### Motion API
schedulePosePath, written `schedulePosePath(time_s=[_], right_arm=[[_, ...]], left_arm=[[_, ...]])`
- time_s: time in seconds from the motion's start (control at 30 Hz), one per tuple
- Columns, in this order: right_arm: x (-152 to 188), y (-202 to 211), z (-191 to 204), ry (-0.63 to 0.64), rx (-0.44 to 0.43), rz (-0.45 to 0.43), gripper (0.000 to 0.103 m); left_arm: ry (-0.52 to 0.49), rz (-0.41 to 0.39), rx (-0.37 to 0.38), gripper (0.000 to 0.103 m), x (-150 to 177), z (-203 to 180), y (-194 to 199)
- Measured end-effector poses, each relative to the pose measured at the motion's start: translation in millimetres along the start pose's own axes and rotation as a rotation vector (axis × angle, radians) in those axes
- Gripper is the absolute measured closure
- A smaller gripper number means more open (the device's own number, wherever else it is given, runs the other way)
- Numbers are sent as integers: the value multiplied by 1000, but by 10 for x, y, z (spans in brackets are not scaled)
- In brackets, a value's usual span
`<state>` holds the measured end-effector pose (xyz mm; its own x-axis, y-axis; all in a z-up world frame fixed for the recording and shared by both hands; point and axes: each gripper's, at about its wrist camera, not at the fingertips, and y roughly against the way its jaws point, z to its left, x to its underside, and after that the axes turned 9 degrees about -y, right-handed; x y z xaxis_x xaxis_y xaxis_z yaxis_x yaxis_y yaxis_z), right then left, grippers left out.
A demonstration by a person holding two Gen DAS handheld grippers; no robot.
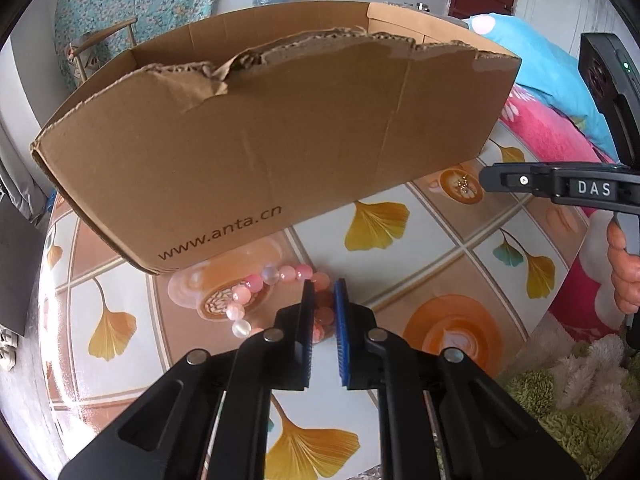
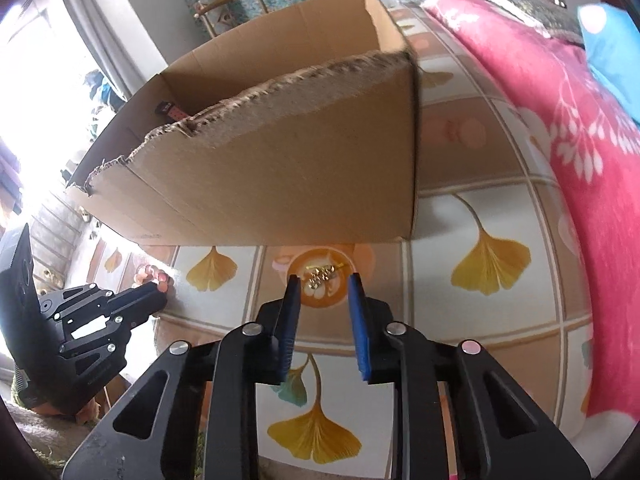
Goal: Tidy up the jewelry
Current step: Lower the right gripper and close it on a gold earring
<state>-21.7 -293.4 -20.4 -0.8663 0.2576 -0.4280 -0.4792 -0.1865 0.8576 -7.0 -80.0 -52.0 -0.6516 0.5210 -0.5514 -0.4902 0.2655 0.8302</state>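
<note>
A pink bead bracelet lies on the ginkgo-print tablecloth just in front of a torn cardboard box. My left gripper is shut on the bracelet's near side, and beads show between its pads. The right wrist view shows the left gripper from the side, with the beads at its tip. A small gold trinket rests on a coffee-cup print. My right gripper straddles it with its jaws narrowed, a gap still showing and the pads apart from the trinket. A pink-strapped watch lies inside the box.
A pink floral blanket and a blue pillow border the table on the right. A green shaggy rug lies below the table edge. A person's hand holds the right gripper's handle. A chair stands behind the box.
</note>
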Motion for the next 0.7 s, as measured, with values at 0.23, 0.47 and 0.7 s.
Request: schedulePosePath(time_s=[0.23, 0.47, 0.7], right_arm=[[-41, -82, 152, 31, 11, 4, 89], [-101, -216, 192, 10, 44, 10, 93], [-98, -314, 246, 47, 77, -2, 101]], left_arm=[[2, -7, 6, 93, 16, -5, -6], [-4, -10, 9, 93, 23, 9, -11], [-6, -13, 10, 93, 17, 4, -18]])
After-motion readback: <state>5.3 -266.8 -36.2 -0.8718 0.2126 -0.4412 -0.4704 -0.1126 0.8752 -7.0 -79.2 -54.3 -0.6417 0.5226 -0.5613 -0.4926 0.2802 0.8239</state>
